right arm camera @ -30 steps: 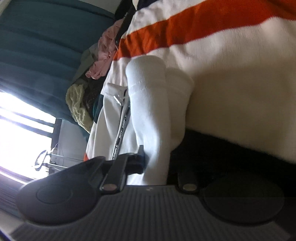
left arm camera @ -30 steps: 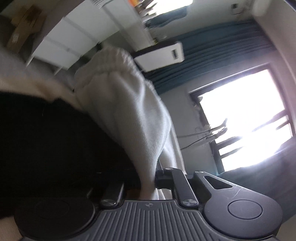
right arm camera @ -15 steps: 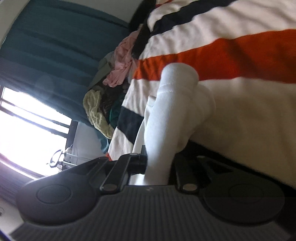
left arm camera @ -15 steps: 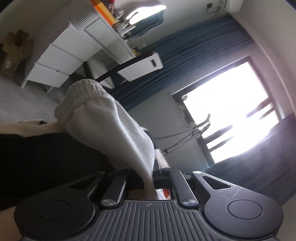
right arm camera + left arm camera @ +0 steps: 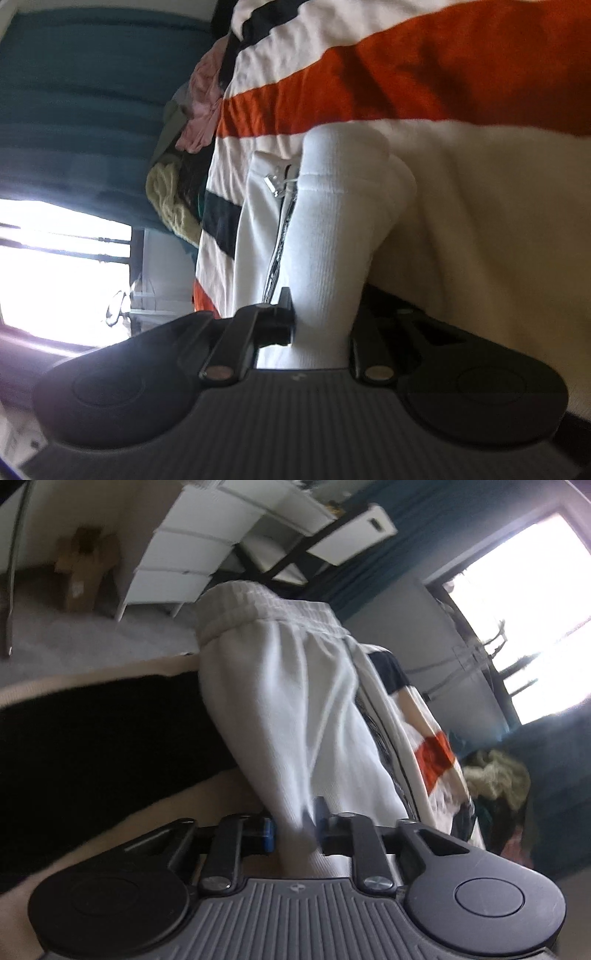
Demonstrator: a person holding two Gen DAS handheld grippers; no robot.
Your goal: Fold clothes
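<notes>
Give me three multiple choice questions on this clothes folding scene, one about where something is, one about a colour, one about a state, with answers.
1. Where does the pile of loose clothes lie?
A. At the blanket's far edge, by the curtain
B. On the white drawers
C. Between the right gripper's fingers

2. What colours are the stripes on the blanket?
A. Green and yellow
B. Orange, black and cream
C. Blue and pink

3. How is the left gripper?
A. Open and empty
B. Shut on a cardboard box
C. Shut on the white garment

Answers: 1 A, the heap lies beside the teal curtain; 2 B, those bands show; 3 C, white cloth runs between its fingers.
</notes>
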